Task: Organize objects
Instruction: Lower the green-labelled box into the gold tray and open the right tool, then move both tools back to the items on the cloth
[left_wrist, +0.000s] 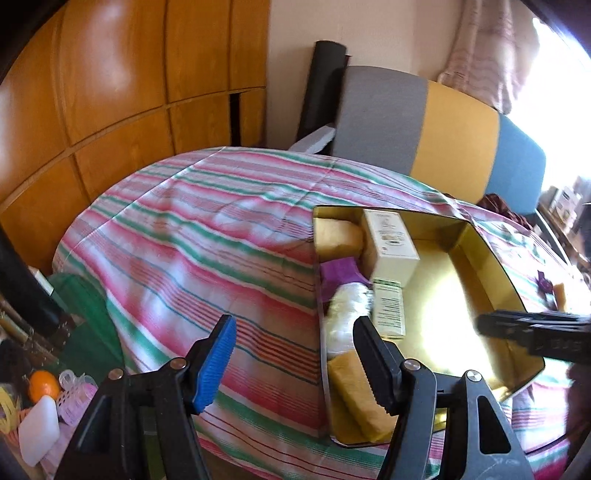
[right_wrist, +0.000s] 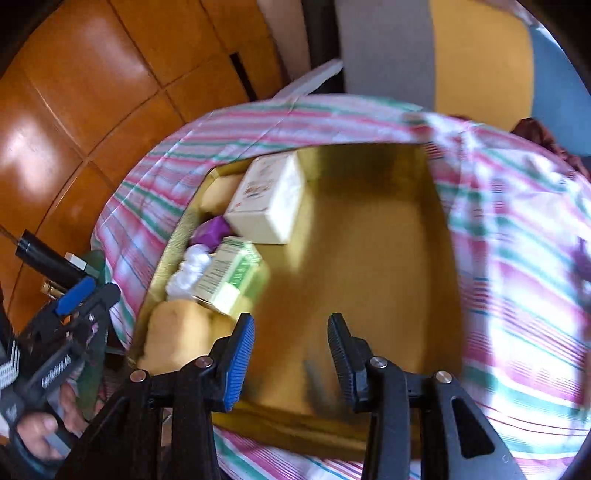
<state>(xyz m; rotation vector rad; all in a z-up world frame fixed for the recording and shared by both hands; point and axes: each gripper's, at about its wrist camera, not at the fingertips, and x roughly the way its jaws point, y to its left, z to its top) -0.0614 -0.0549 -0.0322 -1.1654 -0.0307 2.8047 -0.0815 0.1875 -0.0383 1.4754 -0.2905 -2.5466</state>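
Blur smears the gold tin (right_wrist: 436, 236) under the empty, parted right gripper (right_wrist: 291, 354). Only the left wrist view shows the orange (left_wrist: 43, 384) beside the empty, half-open left gripper (left_wrist: 295, 365).

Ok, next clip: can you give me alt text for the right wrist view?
The right gripper, open and empty, hangs over a gold tin box on a pink, green and white striped cloth. Along the box's left side lie a cream carton, a green-and-white carton, a purple item, white wadding and yellow sponges. The left gripper shows at far left.
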